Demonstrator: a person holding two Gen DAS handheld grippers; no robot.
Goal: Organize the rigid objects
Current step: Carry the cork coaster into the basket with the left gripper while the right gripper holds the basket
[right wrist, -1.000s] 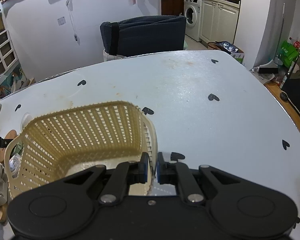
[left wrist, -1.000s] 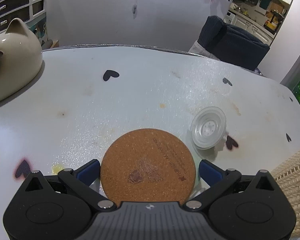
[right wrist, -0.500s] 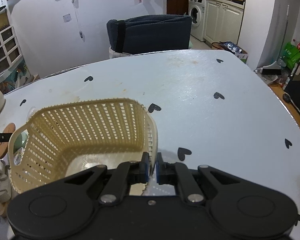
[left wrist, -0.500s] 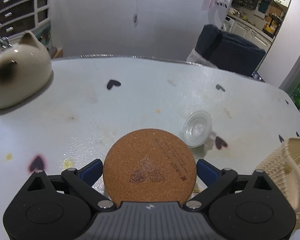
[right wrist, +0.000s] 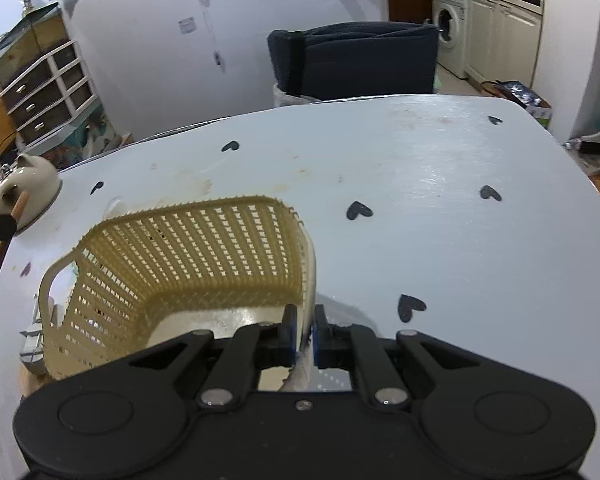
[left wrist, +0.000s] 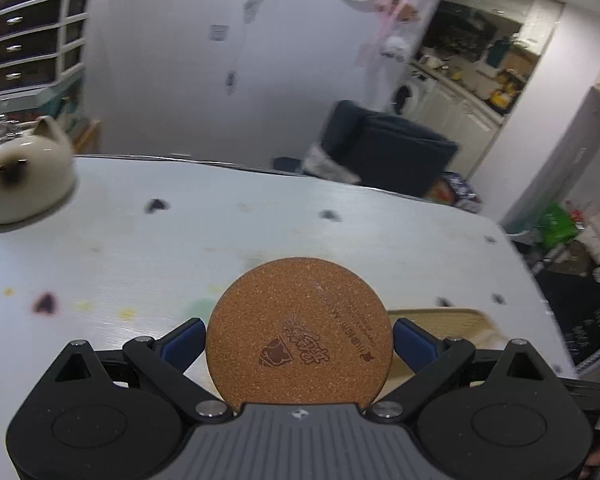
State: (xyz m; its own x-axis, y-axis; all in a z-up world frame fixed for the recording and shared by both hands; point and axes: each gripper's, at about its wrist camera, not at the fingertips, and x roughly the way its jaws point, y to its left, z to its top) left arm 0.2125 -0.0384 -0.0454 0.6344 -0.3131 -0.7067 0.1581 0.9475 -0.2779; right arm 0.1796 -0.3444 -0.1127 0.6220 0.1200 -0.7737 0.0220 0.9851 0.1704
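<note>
Left tongs (left wrist: 299,338) clamp cork coaster (left wrist: 299,330); right tongs (right wrist: 303,330) pinch basket (right wrist: 188,264) wall; heart-dotted table (right wrist: 440,208), probably stained.

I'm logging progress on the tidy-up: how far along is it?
Early. Nothing visibly lies in the lattice basket yet. In hand: the left gripper clamps the cork coaster above the table, while the right gripper pinches the basket's rim. Left: dropping the coaster in, plus whatever lies beside the basket.

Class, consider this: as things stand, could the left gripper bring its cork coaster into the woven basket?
Probably yes. The left gripper grips the cork coaster above the table, the basket is open-topped and looks empty, and the right gripper pinches only its near rim.
</note>
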